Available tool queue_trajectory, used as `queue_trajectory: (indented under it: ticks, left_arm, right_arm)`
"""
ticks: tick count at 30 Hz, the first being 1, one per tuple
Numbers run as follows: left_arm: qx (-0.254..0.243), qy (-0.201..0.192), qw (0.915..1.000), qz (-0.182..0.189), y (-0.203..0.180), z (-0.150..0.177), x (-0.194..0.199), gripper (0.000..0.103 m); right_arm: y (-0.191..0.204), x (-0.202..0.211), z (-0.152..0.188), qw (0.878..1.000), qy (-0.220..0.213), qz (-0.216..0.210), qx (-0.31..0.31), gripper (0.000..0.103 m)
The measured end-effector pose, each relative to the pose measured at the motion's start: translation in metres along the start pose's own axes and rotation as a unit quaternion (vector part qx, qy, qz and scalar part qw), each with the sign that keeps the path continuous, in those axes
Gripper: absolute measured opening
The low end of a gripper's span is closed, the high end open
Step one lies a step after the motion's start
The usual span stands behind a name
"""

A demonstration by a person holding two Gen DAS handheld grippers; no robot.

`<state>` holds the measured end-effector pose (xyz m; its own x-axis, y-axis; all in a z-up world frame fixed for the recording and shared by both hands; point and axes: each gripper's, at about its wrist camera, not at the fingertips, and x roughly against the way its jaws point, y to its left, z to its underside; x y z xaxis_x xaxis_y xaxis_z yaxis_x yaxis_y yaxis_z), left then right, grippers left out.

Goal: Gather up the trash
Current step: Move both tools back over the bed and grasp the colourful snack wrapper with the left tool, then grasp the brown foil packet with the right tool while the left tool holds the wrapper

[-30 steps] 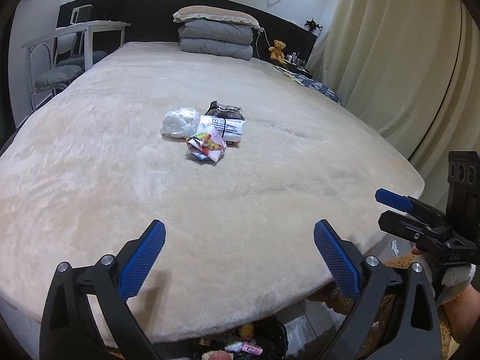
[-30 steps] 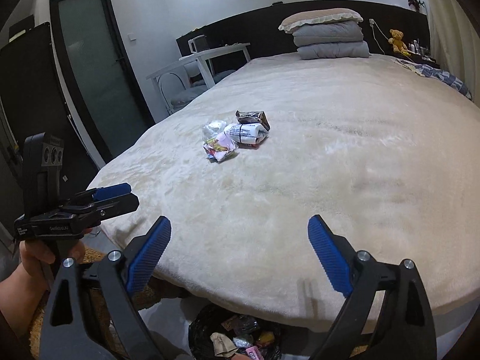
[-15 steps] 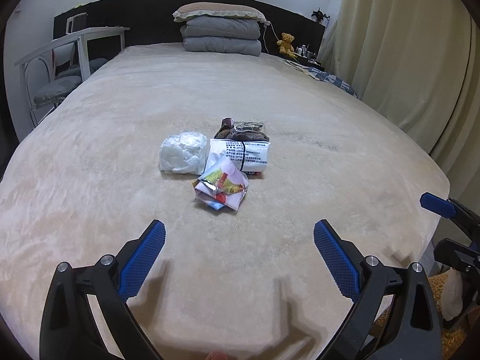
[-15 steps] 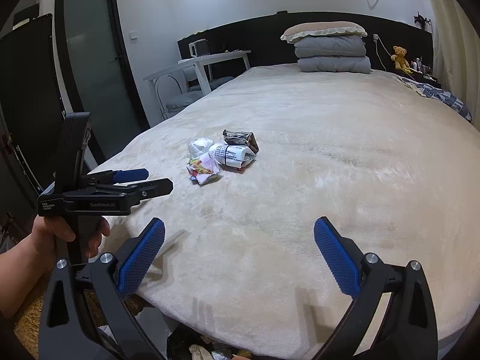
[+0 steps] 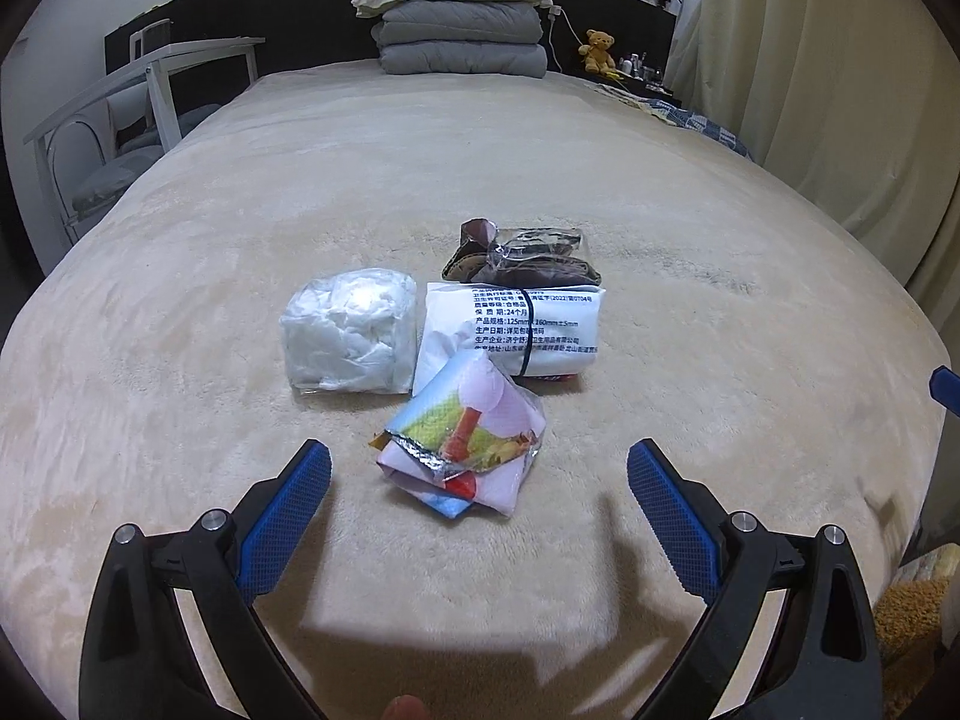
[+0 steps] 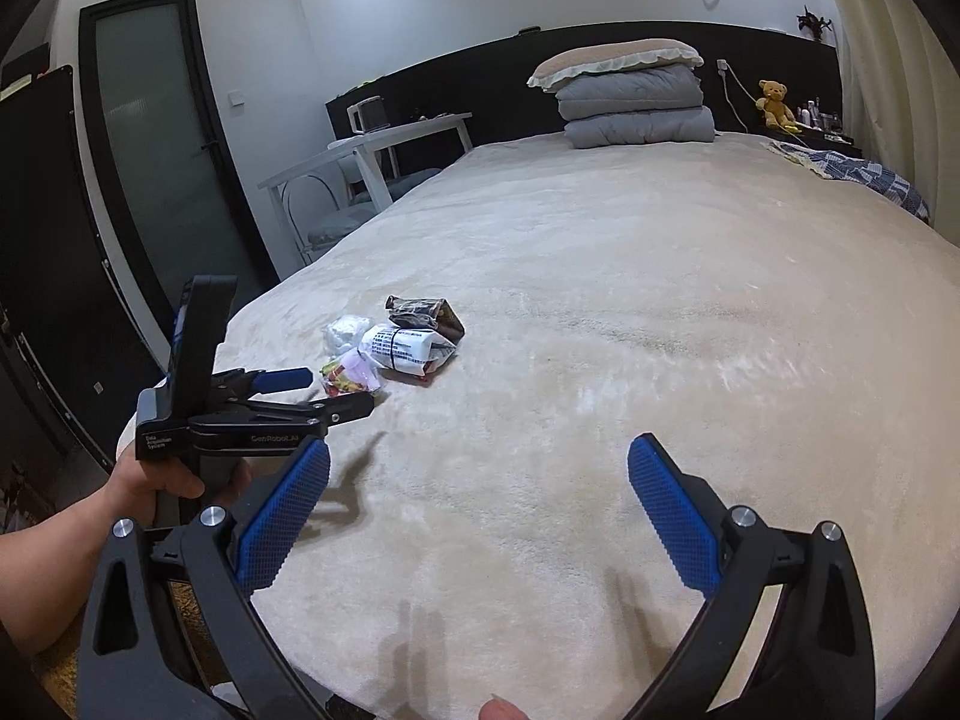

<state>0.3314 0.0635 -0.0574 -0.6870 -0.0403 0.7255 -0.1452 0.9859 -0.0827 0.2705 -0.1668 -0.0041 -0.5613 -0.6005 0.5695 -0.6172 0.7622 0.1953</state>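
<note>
Your left gripper [image 5: 479, 483] gapes wide and empty just short of the colourful wrapper [image 5: 465, 444] on the bed [image 5: 480, 180], tissue pack [image 5: 510, 327] behind it, while your right gripper [image 6: 479, 480] hovers equally open, holding nothing.

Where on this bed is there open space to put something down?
Most of the blanket is bare: the stretch between the trash and the folded quilts, and everything right of the pile. It is crowded only where four pieces huddle around the printed white packet.

Right tongs [image 6: 479, 516] spread above bed [image 6: 660, 300]; left tongs [image 6: 336, 393] spread, near trash pile [image 6: 393, 351].
</note>
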Motion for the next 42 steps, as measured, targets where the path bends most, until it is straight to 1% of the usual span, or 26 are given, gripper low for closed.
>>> queue_trajectory:
  ticks: [5,7,8,9,11,12,13,14,21,28,31,35,38,42]
  left_arm:
    - [0.009,0.004,0.9999,-0.011,0.001,-0.003,-0.008,0.095]
    - [0.009,0.006,0.9998,-0.017,0.0,-0.003,-0.01,0.091]
    - [0.006,0.007,0.9998,-0.02,-0.001,-0.003,-0.011,0.085]
    - [0.002,0.009,0.9997,-0.024,-0.002,-0.004,-0.012,0.081]
    - [-0.002,0.012,0.9994,-0.033,-0.004,-0.004,-0.014,0.069]
    - [-0.002,0.014,0.9992,-0.037,-0.004,-0.003,-0.015,0.065]
    - [-0.003,0.017,0.999,-0.04,-0.004,-0.004,-0.016,0.058]
    - [-0.002,0.017,0.9989,-0.043,-0.003,-0.003,-0.017,0.056]
    - [0.003,0.008,0.9993,-0.036,-0.002,-0.005,-0.01,0.055]
    - [0.014,-0.006,0.9997,-0.017,0.009,0.0,0.012,0.055]
    - [0.018,-0.014,0.9997,-0.009,0.014,0.002,0.023,0.055]
    - [0.025,-0.023,0.9994,-0.003,0.021,0.004,0.038,0.055]
    - [0.033,-0.031,0.999,0.002,0.028,0.004,0.049,0.054]
    - [0.04,-0.042,0.9983,0.004,0.037,0.007,0.064,0.054]
  right_arm:
    - [0.002,-0.004,0.001,1.0,0.005,-0.004,0.003,0.099]
    - [0.004,-0.005,0.002,1.0,0.005,-0.004,0.01,0.099]
    - [0.006,-0.006,0.003,1.0,0.005,-0.002,0.013,0.099]
    - [0.007,-0.007,0.003,1.0,0.006,-0.001,0.015,0.099]
    - [0.009,-0.009,0.005,1.0,0.011,-0.004,0.018,0.099]
    - [0.01,-0.01,0.006,1.0,0.014,-0.004,0.019,0.099]
    - [0.012,-0.011,0.007,1.0,0.015,-0.001,0.022,0.099]
    - [0.013,-0.011,0.007,1.0,0.015,0.0,0.025,0.099]
    - [0.013,-0.015,0.01,0.999,0.017,0.009,0.03,0.099]
    - [0.015,-0.023,0.01,0.999,0.03,0.015,0.031,0.099]
    - [0.02,-0.027,0.006,0.999,0.029,0.008,0.028,0.099]
    - [0.024,-0.039,-0.002,0.999,0.033,0.009,0.016,0.099]
    - [0.029,-0.047,-0.011,1.0,0.026,0.01,-0.001,0.099]
    - [0.042,-0.06,-0.024,1.0,0.016,0.011,0.001,0.099]
